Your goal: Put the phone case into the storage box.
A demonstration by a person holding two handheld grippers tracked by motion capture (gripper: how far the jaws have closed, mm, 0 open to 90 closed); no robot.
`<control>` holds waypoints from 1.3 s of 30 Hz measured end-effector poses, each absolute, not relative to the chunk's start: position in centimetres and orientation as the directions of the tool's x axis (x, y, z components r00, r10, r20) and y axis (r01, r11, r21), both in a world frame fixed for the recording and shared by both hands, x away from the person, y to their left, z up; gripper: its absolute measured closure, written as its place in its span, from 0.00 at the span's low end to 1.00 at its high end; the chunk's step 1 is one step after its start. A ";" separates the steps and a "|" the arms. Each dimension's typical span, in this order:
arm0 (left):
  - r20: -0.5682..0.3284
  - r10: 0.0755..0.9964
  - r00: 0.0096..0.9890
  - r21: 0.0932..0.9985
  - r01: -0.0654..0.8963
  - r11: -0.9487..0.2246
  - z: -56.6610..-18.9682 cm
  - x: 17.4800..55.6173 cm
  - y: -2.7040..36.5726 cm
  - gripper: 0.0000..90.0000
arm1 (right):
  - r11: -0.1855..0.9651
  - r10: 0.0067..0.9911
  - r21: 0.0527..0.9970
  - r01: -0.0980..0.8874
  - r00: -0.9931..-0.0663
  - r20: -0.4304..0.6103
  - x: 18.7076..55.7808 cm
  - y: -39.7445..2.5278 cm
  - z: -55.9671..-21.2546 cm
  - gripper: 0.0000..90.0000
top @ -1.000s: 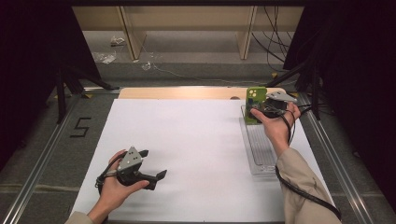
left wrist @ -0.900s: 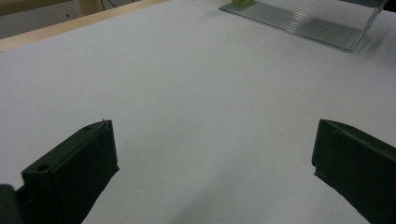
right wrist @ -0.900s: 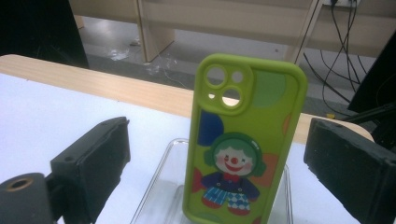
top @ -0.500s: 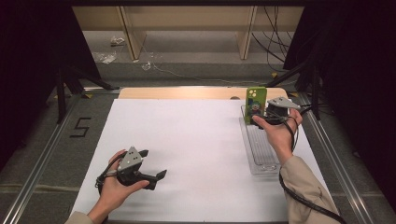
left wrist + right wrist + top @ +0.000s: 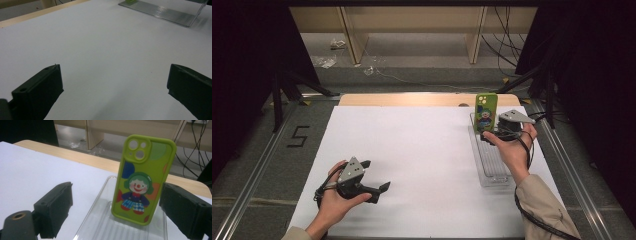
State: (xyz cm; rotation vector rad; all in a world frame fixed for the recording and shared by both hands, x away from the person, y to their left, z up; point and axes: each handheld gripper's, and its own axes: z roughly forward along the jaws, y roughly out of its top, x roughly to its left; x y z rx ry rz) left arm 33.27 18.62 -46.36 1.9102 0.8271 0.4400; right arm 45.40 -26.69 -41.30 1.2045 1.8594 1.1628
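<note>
A green phone case (image 5: 486,111) with a clown picture stands upright in the far end of a clear ridged rack (image 5: 493,165) at the table's right. In the right gripper view the case (image 5: 141,187) rises from the rack (image 5: 100,225) just ahead of my right gripper (image 5: 115,195), whose jaws are spread wider than the case and do not touch it. From above, my right gripper (image 5: 493,133) sits just beside the case. My left gripper (image 5: 377,175) rests open on the white sheet at the near left, and its jaws (image 5: 115,72) hold nothing.
The white sheet (image 5: 412,150) covers the table, with a wooden strip (image 5: 412,100) along its far edge. A "5" mark (image 5: 298,136) lies on the grey surface at left. Metal rails run down both sides. Cables (image 5: 507,45) hang behind the table.
The green case has gone from leaning flat at the rack's far end to standing upright in it. My right hand has drawn back slightly. The left gripper has not moved.
</note>
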 end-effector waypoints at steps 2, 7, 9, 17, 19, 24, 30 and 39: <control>-0.045 0.709 0.704 0.885 0.358 -0.298 -46.4 33.3 18.6 0.00 | 0.190 0.919 0.911 0.367 -0.394 -0.033 45.2 -26.7 -41.4 0.14; -0.047 0.710 0.703 0.886 0.358 -0.296 -46.3 33.3 18.6 0.00 | 0.184 0.912 0.912 0.367 -0.409 -0.019 44.5 -26.5 -41.5 0.15; -0.048 0.709 0.703 0.886 0.358 -0.296 -46.4 33.3 18.6 0.00 | 0.183 0.909 0.912 0.366 -0.416 -0.016 44.3 -26.5 -41.5 0.15; -0.045 0.711 0.702 0.886 0.357 -0.296 -46.3 33.3 18.6 0.00 | 0.189 0.898 0.918 0.348 -0.439 -0.018 43.5 -26.3 -41.2 0.14; -0.046 0.710 0.703 0.885 0.358 -0.297 -46.4 33.3 18.6 0.00 | 0.189 0.894 0.920 0.344 -0.447 -0.016 43.2 -26.4 -41.2 0.15; -0.046 0.711 0.702 0.885 0.358 -0.296 -46.4 33.3 18.6 0.00 | 0.185 0.887 0.921 0.344 -0.463 -0.005 42.6 -26.3 -41.4 0.14; -0.044 0.709 0.703 0.885 0.357 -0.299 -46.4 33.3 18.6 0.00 | 0.194 0.875 0.920 0.340 -0.484 -0.006 42.0 -26.1 -41.6 0.14; -0.044 0.711 0.702 0.886 0.357 -0.297 -46.3 33.3 18.6 0.00 | 0.207 0.858 0.921 0.331 -0.513 -0.009 41.2 -25.7 -41.8 0.14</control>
